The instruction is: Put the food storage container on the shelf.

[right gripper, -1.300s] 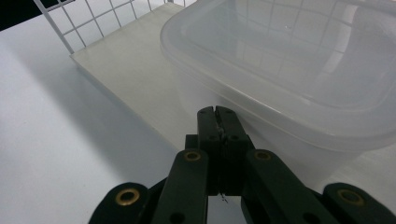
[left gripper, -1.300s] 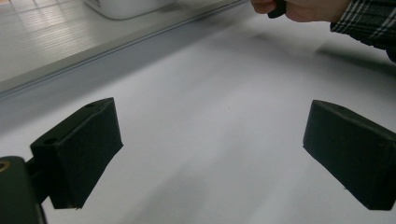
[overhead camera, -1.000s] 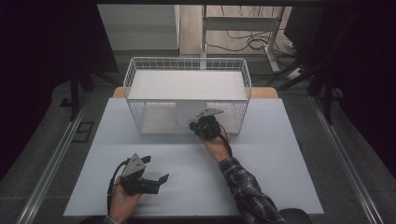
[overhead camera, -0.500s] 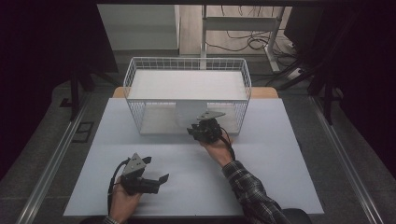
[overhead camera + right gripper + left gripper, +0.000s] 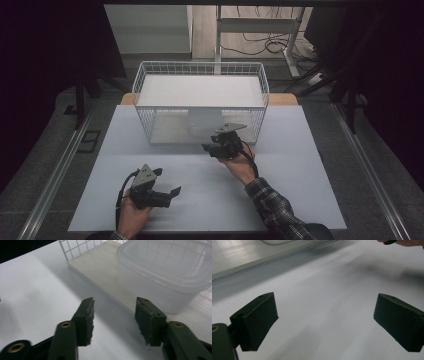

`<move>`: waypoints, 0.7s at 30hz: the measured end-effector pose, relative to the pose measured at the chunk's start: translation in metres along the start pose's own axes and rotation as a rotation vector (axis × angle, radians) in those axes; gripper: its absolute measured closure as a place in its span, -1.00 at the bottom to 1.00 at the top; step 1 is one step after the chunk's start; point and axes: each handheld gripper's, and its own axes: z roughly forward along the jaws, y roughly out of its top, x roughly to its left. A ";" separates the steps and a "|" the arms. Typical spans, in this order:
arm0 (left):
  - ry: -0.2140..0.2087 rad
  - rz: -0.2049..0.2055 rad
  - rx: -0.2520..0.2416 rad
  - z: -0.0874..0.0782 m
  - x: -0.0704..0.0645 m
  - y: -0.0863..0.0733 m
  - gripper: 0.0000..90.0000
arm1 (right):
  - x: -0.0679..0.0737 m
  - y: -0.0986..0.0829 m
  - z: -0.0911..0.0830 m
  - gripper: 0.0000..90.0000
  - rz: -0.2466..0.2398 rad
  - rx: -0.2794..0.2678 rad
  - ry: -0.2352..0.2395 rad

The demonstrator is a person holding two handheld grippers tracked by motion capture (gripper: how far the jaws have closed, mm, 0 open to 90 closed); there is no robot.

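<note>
Since the right tool [image 5: 113,318] hangs released just short of the clear plastic tub [image 5: 165,272] sitting inside the wire basket [image 5: 200,107], it should ease in level and straddle the tub's near wall before closing, while the left tool [image 5: 159,192] rests released on the worktop [image 5: 210,200].

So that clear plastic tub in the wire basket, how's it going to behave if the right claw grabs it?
The clear plastic tub looks thin-walled and empty, so it is probably light and may flex under a pinch. Its smooth sides could slip between the open right claw. Low and wide, it seems unlikely to tip, though the wire basket wall may hinder lifting.
</note>
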 end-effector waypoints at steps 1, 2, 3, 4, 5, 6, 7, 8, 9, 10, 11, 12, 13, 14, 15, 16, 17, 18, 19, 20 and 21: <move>-0.001 0.000 0.001 0.000 0.000 0.000 -0.89 | 0.001 -0.001 -0.001 0.00 0.002 0.003 0.002; -0.002 -0.001 0.001 0.000 0.000 0.000 -0.89 | 0.001 -0.001 -0.002 -0.03 0.004 0.006 0.005; -0.002 -0.001 0.001 0.000 0.000 0.000 -0.89 | 0.002 -0.002 -0.004 -0.06 0.003 0.008 0.008; -0.003 -0.002 0.001 0.000 0.000 0.000 -0.89 | 0.002 -0.003 -0.005 -0.10 0.004 0.012 0.010; -0.003 -0.002 0.001 0.000 0.000 0.000 -0.89 | 0.002 -0.004 -0.005 -0.13 0.003 0.014 0.012; -0.004 -0.002 0.002 0.000 0.000 0.000 -0.89 | 0.002 -0.005 -0.007 -0.18 0.004 0.015 0.014; -0.005 -0.003 0.002 0.000 0.000 0.000 -0.89 | 0.003 -0.005 -0.007 -0.21 0.004 0.015 0.015; -0.006 -0.003 0.003 0.000 0.000 0.000 -0.89 | 0.003 -0.006 -0.008 -0.24 0.005 0.018 0.017; -0.008 -0.003 0.004 0.001 0.000 0.000 -0.89 | 0.003 -0.007 -0.008 -0.29 0.006 0.023 0.019; -0.008 -0.002 0.004 0.001 0.000 0.000 -0.89 | 0.003 -0.008 -0.009 -0.33 0.008 0.027 0.019; -0.009 -0.002 0.005 0.001 0.000 0.000 -0.89 | 0.003 -0.009 -0.009 -0.37 0.004 0.030 0.018; -0.009 -0.002 0.005 0.001 0.000 0.000 -0.89 | 0.003 -0.009 -0.008 -0.41 0.003 0.038 0.021; -0.010 -0.002 0.006 0.001 0.000 0.000 -0.89 | 0.003 -0.010 -0.008 -0.45 0.000 0.041 0.024; -0.010 -0.003 0.006 0.001 0.000 0.000 -0.89 | 0.003 -0.011 -0.008 -0.50 -0.003 0.044 0.029; -0.012 -0.005 0.005 0.001 0.001 0.000 -0.89 | 0.003 -0.012 -0.008 -0.53 -0.008 0.041 0.032; -0.013 -0.006 0.005 0.000 0.001 0.000 -0.89 | 0.003 -0.013 -0.009 -0.56 -0.006 0.041 0.030; -0.014 -0.007 0.005 0.000 0.001 0.000 -0.89 | 0.003 -0.014 -0.009 -0.59 -0.006 0.042 0.029; -0.014 -0.006 0.005 0.000 0.001 0.000 -0.89 | 0.003 -0.015 -0.009 -0.65 -0.005 0.044 0.031; -0.014 -0.006 0.004 0.000 0.000 0.000 -0.89 | 0.004 -0.015 -0.010 -0.68 -0.003 0.046 0.032; -0.014 -0.006 0.003 0.000 0.001 0.000 -0.89 | 0.004 -0.016 -0.011 -0.72 -0.002 0.044 0.033; -0.014 -0.007 0.003 0.000 0.001 0.000 -0.89 | 0.004 -0.016 -0.012 -0.75 -0.002 0.044 0.033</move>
